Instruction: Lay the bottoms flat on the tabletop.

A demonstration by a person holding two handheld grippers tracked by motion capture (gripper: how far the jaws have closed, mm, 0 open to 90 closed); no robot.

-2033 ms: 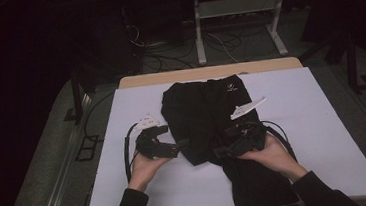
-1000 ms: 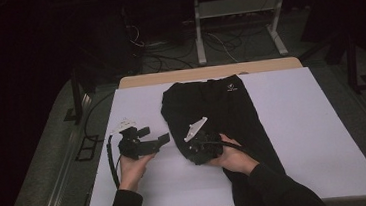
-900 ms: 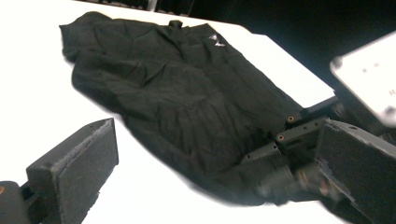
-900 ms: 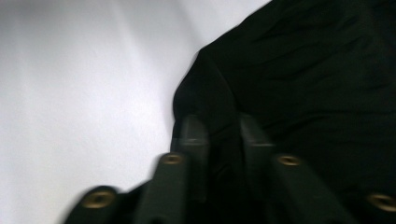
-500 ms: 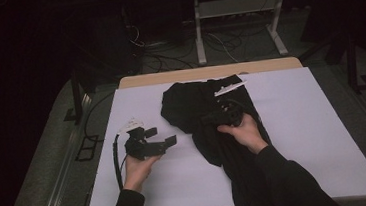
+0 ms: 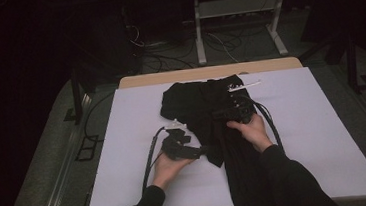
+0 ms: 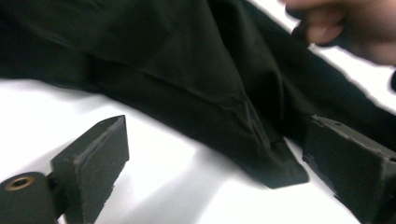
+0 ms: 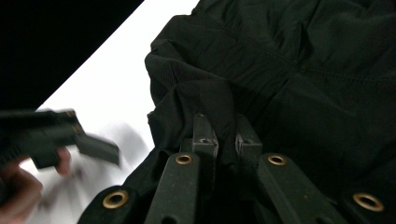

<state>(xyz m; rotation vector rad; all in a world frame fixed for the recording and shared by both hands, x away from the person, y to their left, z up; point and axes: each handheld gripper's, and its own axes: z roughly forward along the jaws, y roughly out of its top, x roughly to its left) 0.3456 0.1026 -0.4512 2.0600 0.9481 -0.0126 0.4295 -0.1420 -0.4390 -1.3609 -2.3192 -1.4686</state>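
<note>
White table (image 6: 124, 138) from above: black garment (image 6: 196, 107) at centre, left gripper (image 6: 203, 151) at its near-left edge, right gripper (image 6: 217, 114) on it. Left gripper view: jaws wide, just closing some, straddling a garment corner. Right gripper view: jaws pinch a fold.

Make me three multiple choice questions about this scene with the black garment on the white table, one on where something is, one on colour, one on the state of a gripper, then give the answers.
1. Where does the garment lie? A on the table; B on the floor; C on a chair.
2. What colour is the garment? A white; B red; C black.
3. How is the right gripper? A wide open above the cloth; B shut on a fold of the garment; C lying on the floor.

Answers: 1 A, the high view shows it spread on the white top. 2 C, it is dark in all views. 3 B, the right gripper view shows cloth pinched between its jaws.
</note>
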